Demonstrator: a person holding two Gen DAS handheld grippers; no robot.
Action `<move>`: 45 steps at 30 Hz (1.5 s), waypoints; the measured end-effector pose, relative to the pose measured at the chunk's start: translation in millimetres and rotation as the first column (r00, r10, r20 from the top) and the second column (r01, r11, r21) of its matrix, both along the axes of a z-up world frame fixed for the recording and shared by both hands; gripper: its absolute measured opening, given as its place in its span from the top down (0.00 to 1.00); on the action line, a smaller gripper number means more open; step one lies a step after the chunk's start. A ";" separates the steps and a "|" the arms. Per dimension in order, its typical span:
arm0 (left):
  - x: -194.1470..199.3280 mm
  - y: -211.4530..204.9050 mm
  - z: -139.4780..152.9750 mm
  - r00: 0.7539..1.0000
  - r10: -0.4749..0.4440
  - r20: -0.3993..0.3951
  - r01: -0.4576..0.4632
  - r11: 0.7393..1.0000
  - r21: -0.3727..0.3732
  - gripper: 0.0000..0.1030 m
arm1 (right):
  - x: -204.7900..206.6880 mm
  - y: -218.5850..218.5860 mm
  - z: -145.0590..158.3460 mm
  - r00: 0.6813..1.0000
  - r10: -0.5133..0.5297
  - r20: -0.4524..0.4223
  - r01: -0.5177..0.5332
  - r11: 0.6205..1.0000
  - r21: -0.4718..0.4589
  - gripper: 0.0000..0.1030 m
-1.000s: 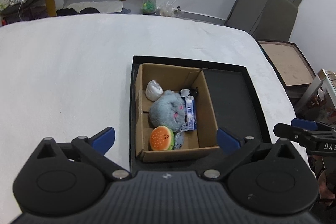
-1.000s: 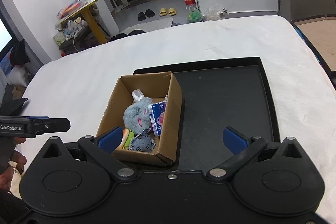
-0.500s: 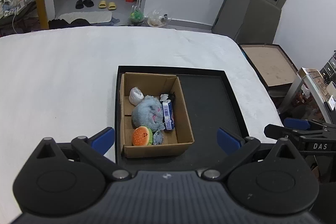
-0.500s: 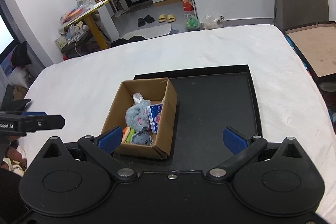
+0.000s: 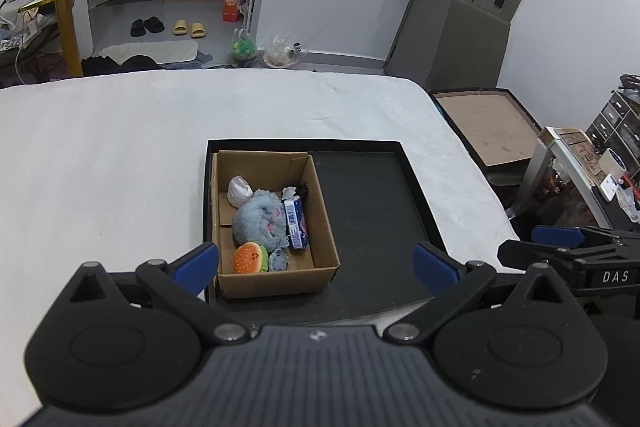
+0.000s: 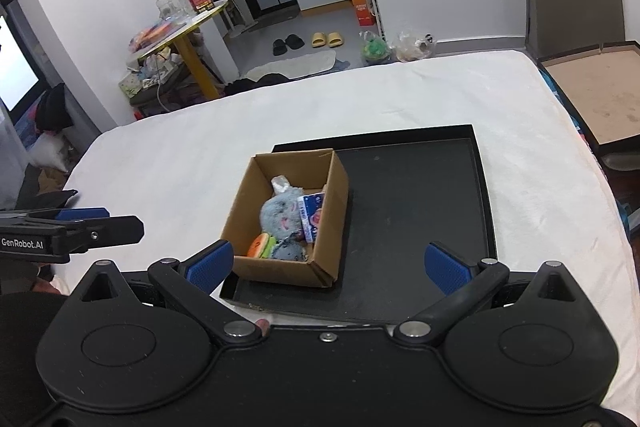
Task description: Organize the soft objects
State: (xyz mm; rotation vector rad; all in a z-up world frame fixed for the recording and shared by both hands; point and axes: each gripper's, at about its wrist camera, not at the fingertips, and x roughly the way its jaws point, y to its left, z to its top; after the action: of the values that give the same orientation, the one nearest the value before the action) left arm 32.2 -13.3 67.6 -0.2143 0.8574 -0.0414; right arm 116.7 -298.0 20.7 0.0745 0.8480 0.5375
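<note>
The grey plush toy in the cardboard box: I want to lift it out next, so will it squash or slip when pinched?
The grey plush toy looks fluffy and rounded, so it would probably squash under the fingers rather than slip. It seems light for its bulk. Wedged between the burger toy and the blue packet, it may drag them along.

Brown cardboard box (image 5: 276, 219) on black tray (image 5: 376, 211) over white bedcover (image 5: 100, 163); inside, grey-blue plush (image 5: 260, 219) with pink markings, orange burger toy (image 5: 250, 258), blue-white packet (image 5: 295, 223), white wad (image 5: 239, 189); gripper pads (image 5: 198, 263) blue.
</note>
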 end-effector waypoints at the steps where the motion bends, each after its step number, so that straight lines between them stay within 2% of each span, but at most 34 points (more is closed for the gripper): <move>1: -1.6 0.2 0.3 1.000 -0.002 0.001 0.002 1.000 -0.002 0.00 | -2.3 0.8 1.2 1.000 0.003 0.001 -0.003 1.000 -0.001 0.00; 9: -16.9 0.8 2.1 1.000 0.004 0.014 -0.004 1.000 0.003 0.00 | -18.5 1.3 12.7 1.000 0.005 0.007 -0.005 1.000 0.007 0.00; 26: -50.6 -6.8 25.3 0.996 -0.020 0.090 0.018 0.999 0.026 0.00 | -57.4 0.7 34.6 0.997 -0.008 0.083 0.006 1.000 0.029 0.00; 45: -59.6 -12.2 33.4 0.994 -0.030 0.105 0.024 0.998 0.058 0.00 | -63.9 3.3 37.7 0.995 0.000 0.103 -0.003 1.000 0.025 0.00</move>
State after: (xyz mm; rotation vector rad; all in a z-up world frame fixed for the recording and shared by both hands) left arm -27.4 -25.5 100.9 -0.1459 0.7543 -0.0533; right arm 52.8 -294.8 58.4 0.0681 0.7406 0.5485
